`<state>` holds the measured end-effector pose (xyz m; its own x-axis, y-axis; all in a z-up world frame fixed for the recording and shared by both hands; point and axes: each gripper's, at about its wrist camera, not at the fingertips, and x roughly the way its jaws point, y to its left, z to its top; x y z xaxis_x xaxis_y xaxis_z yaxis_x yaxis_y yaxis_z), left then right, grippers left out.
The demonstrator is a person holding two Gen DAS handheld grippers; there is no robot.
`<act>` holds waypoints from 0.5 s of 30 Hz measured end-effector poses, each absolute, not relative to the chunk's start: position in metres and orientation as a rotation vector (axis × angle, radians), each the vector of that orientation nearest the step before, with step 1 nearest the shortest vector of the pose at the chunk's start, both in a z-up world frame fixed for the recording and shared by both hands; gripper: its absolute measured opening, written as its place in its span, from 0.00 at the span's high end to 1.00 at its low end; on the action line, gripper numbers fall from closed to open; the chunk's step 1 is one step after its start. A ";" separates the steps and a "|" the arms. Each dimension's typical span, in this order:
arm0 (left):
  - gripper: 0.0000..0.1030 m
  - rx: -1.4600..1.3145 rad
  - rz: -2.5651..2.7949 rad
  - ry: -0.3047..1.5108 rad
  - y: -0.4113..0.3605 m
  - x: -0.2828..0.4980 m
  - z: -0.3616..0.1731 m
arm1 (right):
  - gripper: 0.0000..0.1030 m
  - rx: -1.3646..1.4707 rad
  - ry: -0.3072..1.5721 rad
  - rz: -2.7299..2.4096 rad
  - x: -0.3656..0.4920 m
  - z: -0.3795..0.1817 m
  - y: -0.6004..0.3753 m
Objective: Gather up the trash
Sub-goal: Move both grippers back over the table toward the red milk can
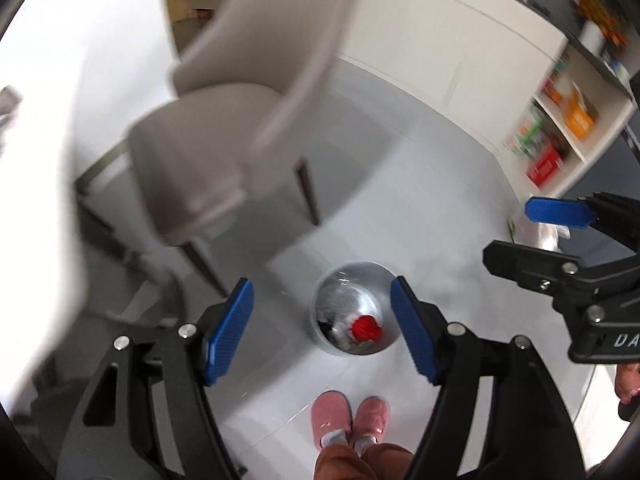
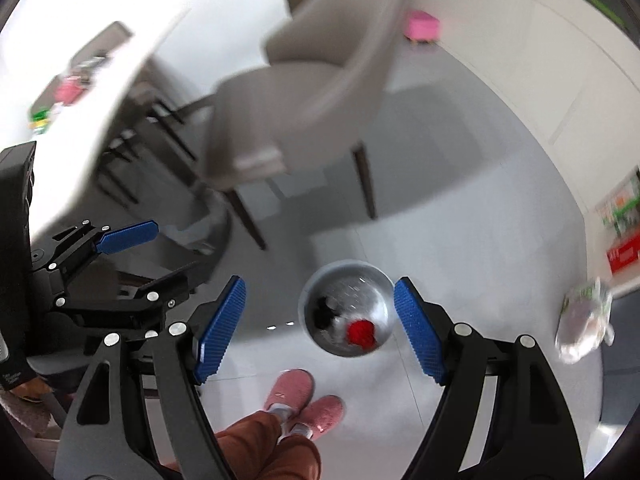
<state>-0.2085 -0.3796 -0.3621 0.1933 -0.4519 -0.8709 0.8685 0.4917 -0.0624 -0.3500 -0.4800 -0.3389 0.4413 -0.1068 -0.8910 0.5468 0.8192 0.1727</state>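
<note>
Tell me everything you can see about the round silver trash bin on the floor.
The trash bin is a round, open-topped can with shiny, metal-looking walls, standing upright on the pale floor just ahead of the person's pink slippers. Inside lie a crumpled red piece, something dark and some whitish scraps. Neither tool touches it.

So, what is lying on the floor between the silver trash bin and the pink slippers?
Nothing: in both wrist views only bare pale floor separates the silver trash bin from the pink slippers. Both open grippers hang above it.

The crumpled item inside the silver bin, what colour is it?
Bright red; right wrist view shows it best.
</note>
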 end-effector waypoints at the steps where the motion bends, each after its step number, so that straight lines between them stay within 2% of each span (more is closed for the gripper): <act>1: 0.31 0.497 -0.957 0.983 -0.371 -0.204 -0.349 | 0.29 0.468 1.037 -0.401 -0.344 -0.326 -0.474; 3: 0.31 0.474 -0.898 0.967 -0.351 -0.195 -0.320 | 0.32 0.429 1.013 -0.331 -0.327 -0.295 -0.459; 8: 0.31 0.349 -0.735 0.935 -0.289 -0.167 -0.260 | 0.32 0.315 0.954 -0.185 -0.287 -0.237 -0.424; 15: 0.31 0.251 -0.564 0.886 -0.216 -0.125 -0.218 | 0.32 0.200 0.887 0.002 -0.217 -0.183 -0.376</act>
<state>-0.1251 -0.2163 -0.2185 0.4996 -0.3600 -0.7879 0.5614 0.8273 -0.0220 -0.2172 -0.3762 -0.1827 0.6329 0.0842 -0.7696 0.0811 0.9814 0.1741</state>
